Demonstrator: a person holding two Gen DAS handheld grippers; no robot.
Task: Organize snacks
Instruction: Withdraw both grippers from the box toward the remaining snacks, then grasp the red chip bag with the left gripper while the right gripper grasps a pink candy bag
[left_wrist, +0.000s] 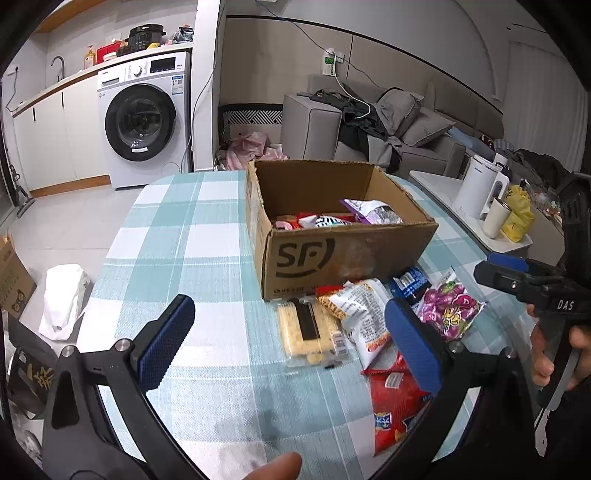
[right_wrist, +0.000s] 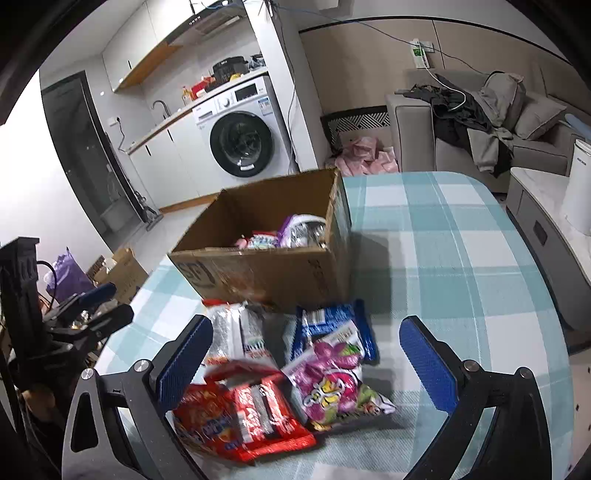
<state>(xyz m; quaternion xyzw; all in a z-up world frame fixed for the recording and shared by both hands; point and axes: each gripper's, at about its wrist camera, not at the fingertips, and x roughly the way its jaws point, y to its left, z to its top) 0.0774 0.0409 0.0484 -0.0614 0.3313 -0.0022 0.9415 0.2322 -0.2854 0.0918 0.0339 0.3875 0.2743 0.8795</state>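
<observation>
An open SF cardboard box stands on the teal checked table and holds several snack packs. In front of it lie loose snacks. They include a yellow cracker pack, a white-orange bag, a purple candy bag, a blue pack and red packs. My left gripper hovers open above the cracker pack with nothing held. My right gripper hangs open above the purple and red packs, also with nothing in it.
The table edge drops to a floor with a white bag and cardboard boxes. A washing machine and a sofa stand behind. A side table at the right bears a white kettle, a cup and a yellow bag.
</observation>
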